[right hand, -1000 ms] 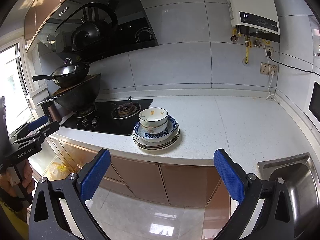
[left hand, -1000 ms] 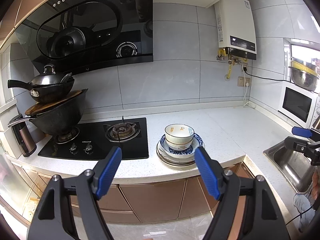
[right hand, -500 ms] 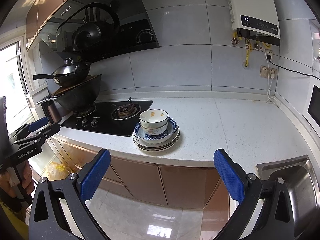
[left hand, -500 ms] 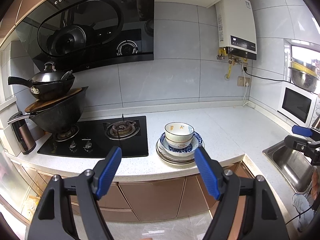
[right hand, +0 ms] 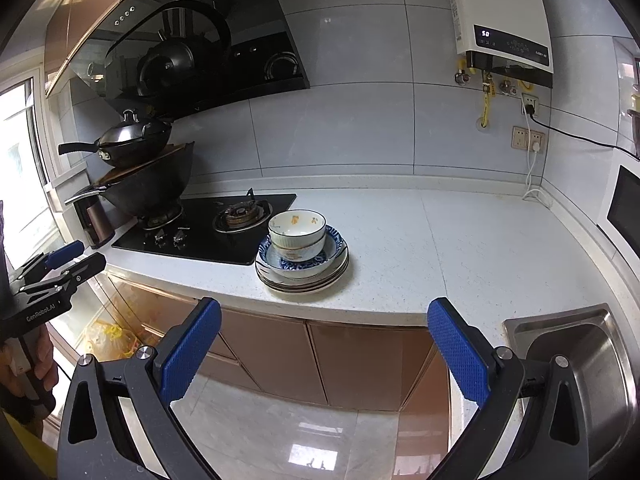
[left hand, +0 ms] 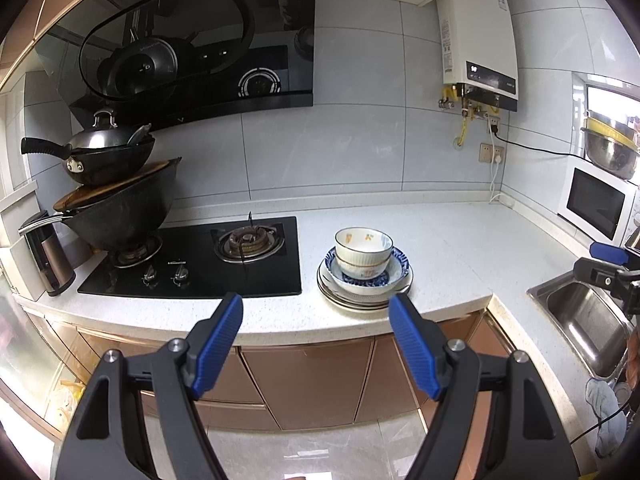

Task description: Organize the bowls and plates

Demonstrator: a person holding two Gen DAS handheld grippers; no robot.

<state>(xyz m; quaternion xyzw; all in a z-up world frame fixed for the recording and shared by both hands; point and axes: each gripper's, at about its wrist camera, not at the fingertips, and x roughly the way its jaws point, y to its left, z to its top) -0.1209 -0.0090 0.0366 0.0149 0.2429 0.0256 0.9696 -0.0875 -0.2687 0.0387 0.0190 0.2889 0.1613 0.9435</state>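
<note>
A: What sits on the counter (left hand: 448,240)?

B: A speckled white stone counter carries one stack near its front edge, just right of the glossy black hob (left hand: 200,264). At the bottom are several shallow plates (left hand: 362,300) with dark rims; on them a blue-patterned bowl (right hand: 334,254); inside that, two ribbed white bowls (left hand: 363,250) nested, the upper one with orange marks inside.

A: Anything unclear?

B: How many plates there are cannot be counted. The steel sink (right hand: 580,356) is cut off at the right edge.

A: And the grippers?

B: The left hand-held gripper (left hand: 316,344) is held out in front of the counter, tilted downward, its ridged blue pads (left hand: 218,344) spread apart with nothing between them. The right hand-held gripper (right hand: 324,354) is likewise spread wide and empty, off the counter edge. Both are well short of the stack. A hand (right hand: 28,368) grips the left one's handle.
</note>
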